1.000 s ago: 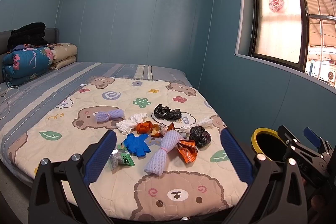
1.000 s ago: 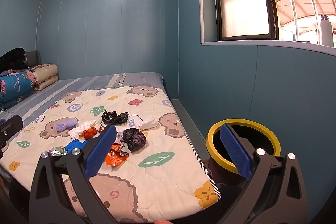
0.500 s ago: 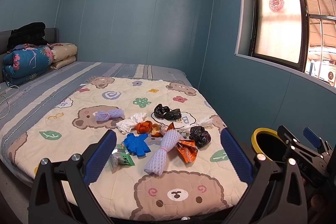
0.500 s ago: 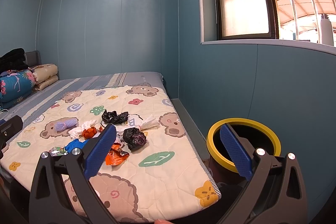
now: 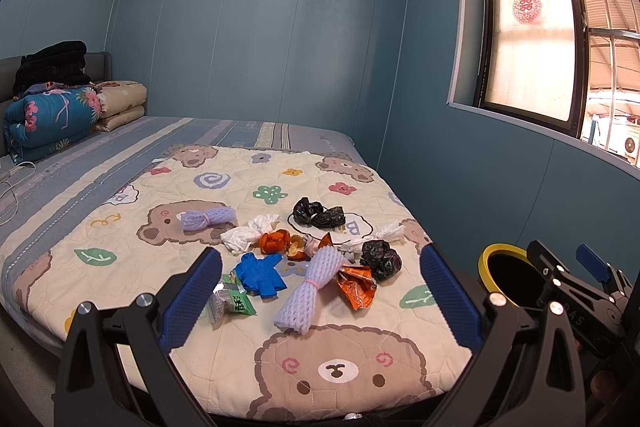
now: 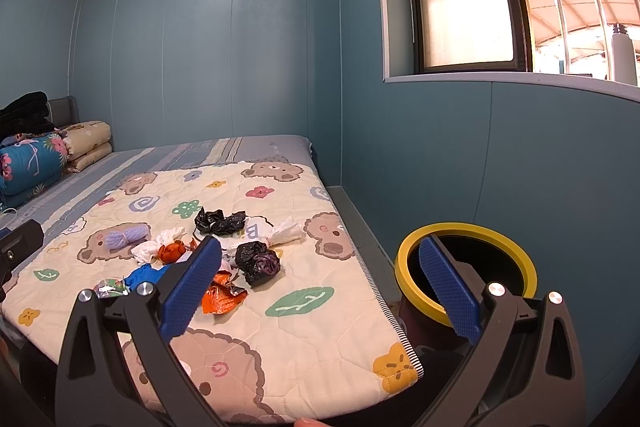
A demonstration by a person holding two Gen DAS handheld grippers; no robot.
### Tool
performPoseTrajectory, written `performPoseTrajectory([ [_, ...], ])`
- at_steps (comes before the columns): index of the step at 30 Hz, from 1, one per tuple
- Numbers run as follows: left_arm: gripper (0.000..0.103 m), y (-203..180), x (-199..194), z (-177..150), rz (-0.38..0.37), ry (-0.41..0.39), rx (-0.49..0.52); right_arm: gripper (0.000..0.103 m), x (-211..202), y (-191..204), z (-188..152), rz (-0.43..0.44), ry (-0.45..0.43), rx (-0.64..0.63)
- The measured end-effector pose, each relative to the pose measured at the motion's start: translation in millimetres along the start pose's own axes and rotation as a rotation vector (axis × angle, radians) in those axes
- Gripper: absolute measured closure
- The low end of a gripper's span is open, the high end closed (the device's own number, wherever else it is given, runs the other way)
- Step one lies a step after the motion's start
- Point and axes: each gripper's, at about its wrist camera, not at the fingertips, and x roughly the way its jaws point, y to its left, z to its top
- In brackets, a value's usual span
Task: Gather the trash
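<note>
Left wrist: left gripper point(image 5: 320, 301) fingers spread, trash pile point(image 5: 316, 251) on quilt point(image 5: 120, 251).

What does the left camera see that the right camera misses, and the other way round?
Only the left wrist view shows the green wrapper whole, the long foam net in full, and the right gripper from the side. Only the right wrist view shows the bin's whole yellow rim and the floor beside the bed. Both show the bear quilt, black bags, blue glove and window.

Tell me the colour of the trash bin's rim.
Yellow; the trash bin rim shows best in the right wrist view.
</note>
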Motion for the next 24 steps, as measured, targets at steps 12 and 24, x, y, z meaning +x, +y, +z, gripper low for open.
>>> performPoseTrajectory([
  [12, 0.007, 3.8, 4.2, -1.4, 0.000, 0.012, -0.009, 0.008, 3.9, 1.7, -1.4, 0.011, 0.010, -0.003],
  [24, 0.007, 30.7, 35.6, -5.4, 0.030, 0.067, 0.023, 0.008, 48.5, -3.7, 3.4, 0.085, 0.077, 0.006],
])
